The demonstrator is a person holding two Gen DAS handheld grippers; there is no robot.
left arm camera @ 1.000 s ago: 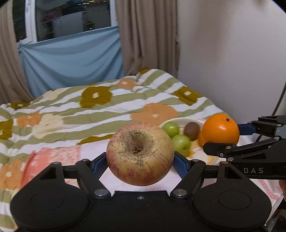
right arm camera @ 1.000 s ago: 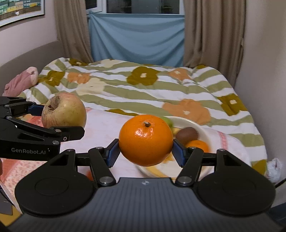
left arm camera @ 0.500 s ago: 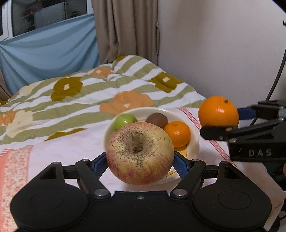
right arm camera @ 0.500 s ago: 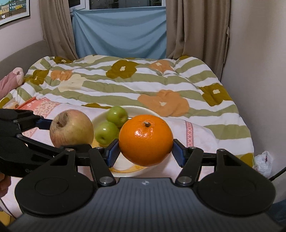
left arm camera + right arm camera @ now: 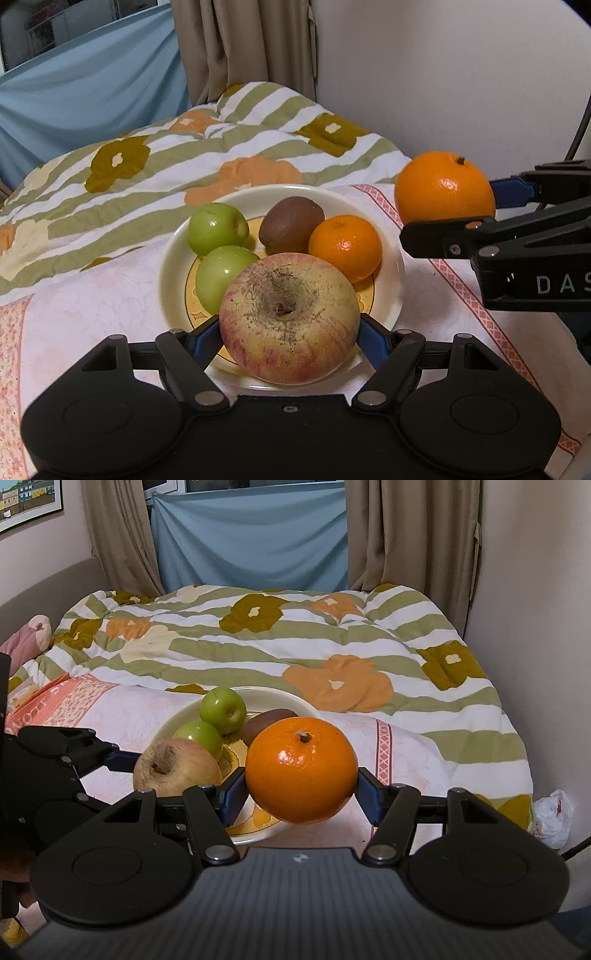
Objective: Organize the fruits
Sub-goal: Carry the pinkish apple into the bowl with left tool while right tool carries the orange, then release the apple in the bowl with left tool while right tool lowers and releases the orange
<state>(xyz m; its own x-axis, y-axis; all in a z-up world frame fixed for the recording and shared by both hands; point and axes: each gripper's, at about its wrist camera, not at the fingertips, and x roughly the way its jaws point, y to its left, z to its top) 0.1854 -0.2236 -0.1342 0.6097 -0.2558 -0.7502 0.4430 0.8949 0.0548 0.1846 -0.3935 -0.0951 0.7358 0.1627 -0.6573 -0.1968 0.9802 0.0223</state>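
My left gripper is shut on a large red-yellow apple, held just over the near rim of a cream plate. On the plate lie two green apples, a kiwi and a small orange. My right gripper is shut on a big orange, held just right of the plate. In the left wrist view that orange hangs at the plate's right side. The right wrist view shows the apple at the left, over the plate's near edge.
The plate rests on a pink-and-white cloth spread over a bed with a striped floral quilt. A wall runs close along the right. Curtains and a blue sheet hang behind. A white plastic bag lies at the bed's right edge.
Both grippers moved forward and down toward the plate, each still holding its fruit. The plate grew nearer in both views; the apple now hangs over its near rim.
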